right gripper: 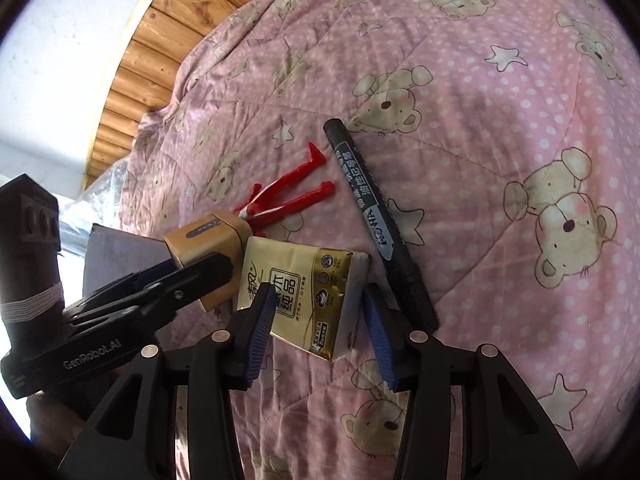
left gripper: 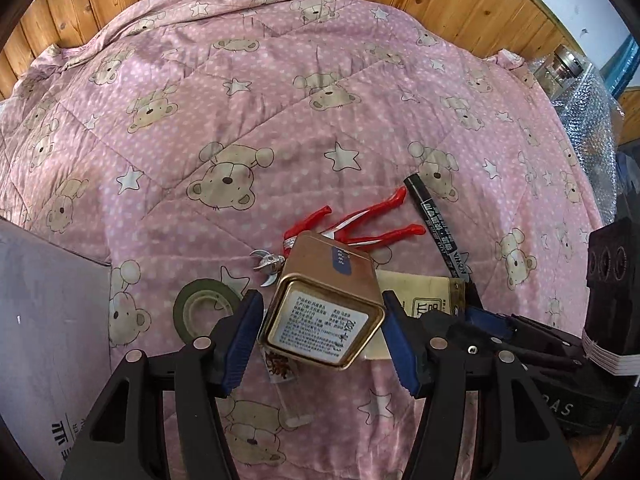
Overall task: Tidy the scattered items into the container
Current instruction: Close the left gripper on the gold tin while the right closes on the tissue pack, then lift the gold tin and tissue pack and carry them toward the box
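Your left gripper has the gold tin between its blue ribbed pads, jaws closed against its two sides, the tin tilted with its labelled base toward you, over the pink quilted bed cover. Your right gripper straddles the glossy gold tissue pack — jaws wide, pads not quite touching. Beyond lie the red-handled pruners and a black marker. Only the left view shows the tape roll, a clear tube under the tin, and the grey cardboard box at near left.
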Demonstrator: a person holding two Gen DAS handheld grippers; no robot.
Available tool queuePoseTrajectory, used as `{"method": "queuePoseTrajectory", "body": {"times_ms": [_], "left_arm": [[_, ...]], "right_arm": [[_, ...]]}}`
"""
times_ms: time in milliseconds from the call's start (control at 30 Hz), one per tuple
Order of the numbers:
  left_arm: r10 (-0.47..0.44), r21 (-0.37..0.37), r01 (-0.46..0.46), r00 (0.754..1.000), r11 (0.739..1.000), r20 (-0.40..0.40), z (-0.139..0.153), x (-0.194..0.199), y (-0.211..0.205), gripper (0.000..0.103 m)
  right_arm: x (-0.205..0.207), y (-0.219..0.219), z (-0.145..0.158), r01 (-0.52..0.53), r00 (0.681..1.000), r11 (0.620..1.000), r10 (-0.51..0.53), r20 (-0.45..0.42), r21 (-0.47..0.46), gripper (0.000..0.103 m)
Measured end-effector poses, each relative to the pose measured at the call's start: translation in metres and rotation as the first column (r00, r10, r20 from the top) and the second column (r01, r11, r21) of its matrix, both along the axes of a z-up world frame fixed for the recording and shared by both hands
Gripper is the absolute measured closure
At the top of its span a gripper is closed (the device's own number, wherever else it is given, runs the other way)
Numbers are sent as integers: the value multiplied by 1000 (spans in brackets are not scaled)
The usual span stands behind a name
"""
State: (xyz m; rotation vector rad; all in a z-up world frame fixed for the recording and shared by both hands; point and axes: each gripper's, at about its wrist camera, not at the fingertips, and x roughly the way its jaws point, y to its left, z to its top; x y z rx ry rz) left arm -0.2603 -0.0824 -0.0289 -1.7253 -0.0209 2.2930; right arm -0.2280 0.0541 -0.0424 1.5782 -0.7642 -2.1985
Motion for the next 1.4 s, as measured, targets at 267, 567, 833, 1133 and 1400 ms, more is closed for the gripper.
{"method": "queuePoseTrajectory", "body": {"times_ms": [267,567,833,1133,1400], "left_arm": [[0,-6,0,1000,1000,-27,-10,-10,1,49],[34,7,-33,998,999,-57,-1,-5,-17,51],[57,49,-53,993,997,-103,25,12,-34,51],[68,104,-51,983,993,-173,67,46,-50,51],[82,148,-49,971,988,-225,100,80,-63,51]], "right_arm": [[-6,-14,6,-52,997,995,56,-49,81,59],[0,-24,31,-65,990,992,78,-118,109,77],[18,-36,62,-57,982,988,81,-171,141,81],[50,-49,107,-39,968,984,81,-236,175,81],[79,-66,138,-46,953,978,105,-286,205,81]]}}
